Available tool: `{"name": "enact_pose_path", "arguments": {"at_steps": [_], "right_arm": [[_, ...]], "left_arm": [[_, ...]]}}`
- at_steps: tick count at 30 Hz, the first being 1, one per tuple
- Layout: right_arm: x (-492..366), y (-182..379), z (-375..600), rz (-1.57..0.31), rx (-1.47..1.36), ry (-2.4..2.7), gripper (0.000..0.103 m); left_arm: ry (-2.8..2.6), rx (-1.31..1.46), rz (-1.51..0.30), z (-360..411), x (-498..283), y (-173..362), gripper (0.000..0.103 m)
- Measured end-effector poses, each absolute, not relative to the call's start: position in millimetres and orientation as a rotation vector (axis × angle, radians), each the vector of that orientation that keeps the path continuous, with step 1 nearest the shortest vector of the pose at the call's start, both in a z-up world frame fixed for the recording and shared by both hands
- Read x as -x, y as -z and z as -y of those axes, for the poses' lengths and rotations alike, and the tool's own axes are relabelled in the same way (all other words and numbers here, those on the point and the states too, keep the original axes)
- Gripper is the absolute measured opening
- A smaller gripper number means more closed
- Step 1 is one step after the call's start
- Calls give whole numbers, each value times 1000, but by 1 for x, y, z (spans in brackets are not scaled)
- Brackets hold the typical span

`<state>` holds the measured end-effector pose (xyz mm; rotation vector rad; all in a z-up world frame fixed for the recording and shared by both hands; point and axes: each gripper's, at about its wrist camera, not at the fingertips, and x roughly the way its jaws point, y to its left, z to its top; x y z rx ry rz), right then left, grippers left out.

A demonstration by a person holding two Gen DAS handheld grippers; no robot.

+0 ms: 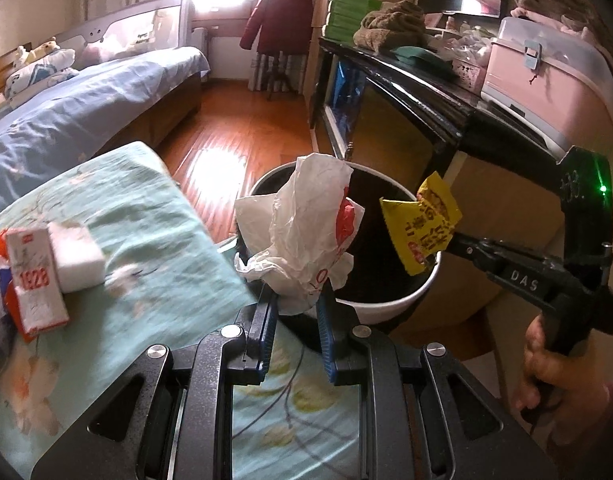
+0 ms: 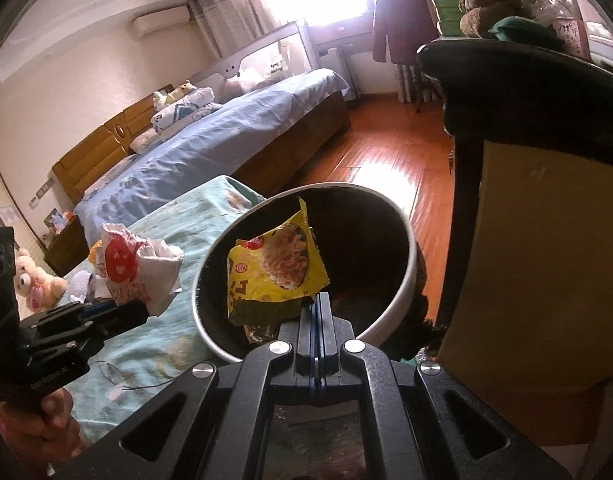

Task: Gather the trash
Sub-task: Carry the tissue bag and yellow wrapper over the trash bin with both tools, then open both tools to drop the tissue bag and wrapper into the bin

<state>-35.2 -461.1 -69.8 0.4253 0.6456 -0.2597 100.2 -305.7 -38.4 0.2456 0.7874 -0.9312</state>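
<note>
My left gripper (image 1: 296, 304) is shut on a crumpled white plastic bag (image 1: 306, 232) with red print and holds it over the near rim of the white trash bin (image 1: 390, 304). The bag also shows in the right wrist view (image 2: 138, 268). My right gripper (image 2: 316, 300) is shut on a yellow noodle wrapper (image 2: 274, 272) and holds it above the bin's dark opening; the bin rim shows in that view (image 2: 410, 248). In the left wrist view the wrapper (image 1: 422, 224) hangs over the bin's right side.
A table with a teal flowered cloth (image 1: 158, 232) holds a white and red carton (image 1: 34, 280), a white block (image 1: 76, 256) and other wrappers at the left. A black desk (image 1: 426, 92) and a cardboard box (image 2: 538, 280) stand to the right. A bed (image 1: 86, 108) lies beyond.
</note>
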Motion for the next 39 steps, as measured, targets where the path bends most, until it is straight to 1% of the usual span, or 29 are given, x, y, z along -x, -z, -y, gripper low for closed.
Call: {"name": "enact_pose_path", "arguments": {"at_steps": [11, 15, 16, 18, 19, 20, 21, 23, 24, 25, 26, 28, 30, 31, 32, 33, 34, 35, 36, 39], "right_arm": [[21, 73, 478, -670, -418, 285, 1], [17, 75, 484, -681, -423, 291, 3], [17, 75, 486, -684, -424, 292, 5], [13, 77, 488, -692, -422, 300, 6], [13, 78, 488, -695, -424, 302, 6], [12, 78, 489, -697, -425, 302, 6], [11, 79, 489, -701, -427, 305, 6], [10, 79, 489, -704, -435, 309, 7], [11, 79, 490, -701, -438, 308, 8], [11, 78, 489, -699, -439, 309, 11], [12, 78, 489, -697, -439, 312, 16], [13, 76, 486, -690, -442, 305, 35], [15, 73, 482, -682, -439, 301, 40], [15, 72, 480, -679, -440, 297, 41], [17, 71, 477, -674, -444, 291, 43], [17, 71, 476, -672, -449, 286, 53], [17, 70, 472, -668, -455, 278, 66], [17, 70, 470, -662, -459, 269, 71], [17, 69, 464, -654, -460, 256, 73], [16, 65, 449, -642, -454, 231, 75]], "left_arm": [[936, -269, -807, 340, -114, 43, 18], [934, -268, -830, 346, -119, 50, 18], [934, -265, -838, 348, -121, 51, 19], [933, -261, -853, 349, -124, 54, 19], [929, -259, -853, 349, -125, 55, 21], [926, -255, -851, 349, -125, 55, 27], [925, -253, -853, 350, -125, 55, 30], [925, -241, -848, 349, -125, 54, 47], [926, -233, -845, 348, -125, 53, 51], [928, -225, -842, 347, -125, 52, 56], [930, -220, -841, 345, -124, 51, 56], [927, -215, -842, 342, -123, 52, 56], [922, -208, -842, 336, -122, 52, 56], [917, -201, -842, 331, -121, 52, 56], [910, -191, -843, 324, -121, 52, 57], [903, -185, -844, 318, -120, 52, 58], [886, -181, -839, 309, -118, 52, 62], [874, -179, -828, 303, -117, 51, 65], [864, -174, -816, 295, -116, 50, 65], [822, -151, -778, 269, -114, 46, 67]]}}
